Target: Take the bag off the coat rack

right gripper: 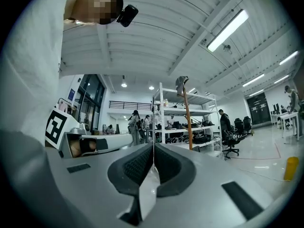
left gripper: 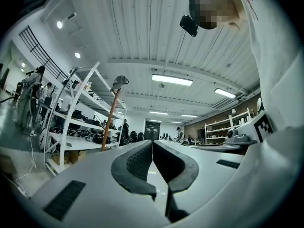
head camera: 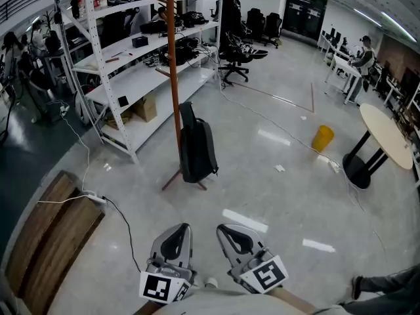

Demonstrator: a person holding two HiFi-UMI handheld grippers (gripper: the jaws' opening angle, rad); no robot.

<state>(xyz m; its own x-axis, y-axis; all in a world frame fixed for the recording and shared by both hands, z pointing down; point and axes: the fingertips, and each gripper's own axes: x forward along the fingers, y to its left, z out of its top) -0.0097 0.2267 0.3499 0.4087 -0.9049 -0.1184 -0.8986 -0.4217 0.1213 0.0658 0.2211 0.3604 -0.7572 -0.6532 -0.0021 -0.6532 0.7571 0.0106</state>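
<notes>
A black bag sits low against the brown pole of the coat rack, its bottom near the floor; whether it hangs or leans I cannot tell. My left gripper and right gripper are side by side at the bottom of the head view, well short of the bag. Both are shut with nothing between their jaws. The left gripper view has the left gripper pointing toward the coat rack. The right gripper view has the right gripper left of the coat rack. Both gripper views hide the bag.
White shelving stands left of and behind the rack. A wooden bench and a floor cable lie at the near left. A yellow bin, a round table and an office chair stand farther off. People are at the back.
</notes>
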